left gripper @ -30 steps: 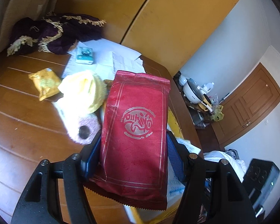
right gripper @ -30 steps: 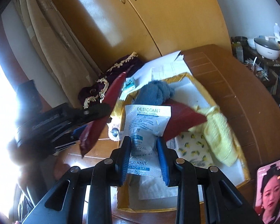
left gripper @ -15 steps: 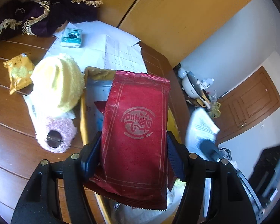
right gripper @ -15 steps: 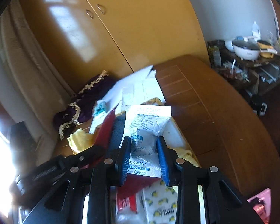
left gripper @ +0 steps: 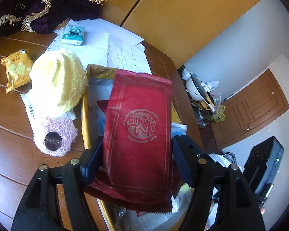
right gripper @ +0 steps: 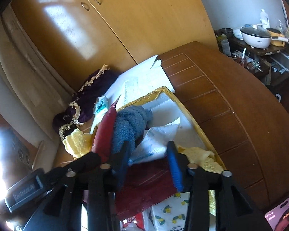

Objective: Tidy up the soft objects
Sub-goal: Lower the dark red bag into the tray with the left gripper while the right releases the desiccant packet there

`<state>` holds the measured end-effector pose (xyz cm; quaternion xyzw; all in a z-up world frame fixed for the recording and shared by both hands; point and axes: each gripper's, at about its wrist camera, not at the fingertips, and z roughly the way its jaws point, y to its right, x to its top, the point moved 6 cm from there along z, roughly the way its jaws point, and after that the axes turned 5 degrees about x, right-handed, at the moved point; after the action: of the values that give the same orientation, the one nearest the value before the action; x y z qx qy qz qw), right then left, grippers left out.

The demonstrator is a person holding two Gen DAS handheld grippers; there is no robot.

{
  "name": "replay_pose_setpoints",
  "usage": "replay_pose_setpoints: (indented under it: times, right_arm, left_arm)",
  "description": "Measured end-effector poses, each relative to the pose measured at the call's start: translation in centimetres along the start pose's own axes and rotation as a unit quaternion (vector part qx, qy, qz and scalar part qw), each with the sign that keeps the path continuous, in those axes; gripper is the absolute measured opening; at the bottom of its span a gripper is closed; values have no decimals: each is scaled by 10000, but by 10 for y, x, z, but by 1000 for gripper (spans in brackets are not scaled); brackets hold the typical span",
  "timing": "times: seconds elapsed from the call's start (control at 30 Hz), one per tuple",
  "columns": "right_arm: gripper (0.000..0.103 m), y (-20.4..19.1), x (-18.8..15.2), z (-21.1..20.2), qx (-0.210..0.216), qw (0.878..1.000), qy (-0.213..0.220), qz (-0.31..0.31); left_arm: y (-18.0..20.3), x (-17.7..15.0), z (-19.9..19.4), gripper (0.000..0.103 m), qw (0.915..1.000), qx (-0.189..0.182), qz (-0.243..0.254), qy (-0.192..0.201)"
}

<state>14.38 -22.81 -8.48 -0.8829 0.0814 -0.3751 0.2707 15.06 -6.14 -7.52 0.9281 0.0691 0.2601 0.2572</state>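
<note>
Red snack packet (left gripper: 138,138) sits upright between the left gripper (left gripper: 136,159) pads, clamped at its lower half, held above the gold-rimmed tray (left gripper: 84,115) on the brown wooden table (left gripper: 7,134). Same packet shows edge-on in the right wrist view (right gripper: 104,134), just beside a knotted blue towel (right gripper: 131,123) in the tray (right gripper: 200,132). Right gripper (right gripper: 150,163) fingers are spread apart over the tray; white desiccant sachet (right gripper: 154,142) lies loose between them, crumpled, tilted, blurred, can't tell if a pad touches it. Below it a dark red packet (right gripper: 144,186) and a lemon-print tissue pack (right gripper: 169,211); yellow knit cloth (right gripper: 200,157) at the tray's right side. Outside the tray, left of it: yellow knit piece (left gripper: 59,80) on top of a pink knit roll (left gripper: 54,136), gold snack packet (left gripper: 15,69), small teal tissue pack (left gripper: 73,34) on white papers (left gripper: 121,52), purple fringed cloth (left gripper: 38,9) at the table's far edge.
</note>
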Motion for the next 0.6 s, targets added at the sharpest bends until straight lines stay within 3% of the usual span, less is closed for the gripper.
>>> replay_pose_setpoints:
  times: [0.4, 0.6]
  right_arm:
    - [50, -17, -4, -36, -43, 9991, 376, -197]
    - [50, -34, -6, -51, 222, 9986, 414, -235]
  left_arm:
    - [2, -17, -22, 79, 9982, -529, 31, -263]
    - [6, -32, -32, 82, 9968, -681, 177, -377]
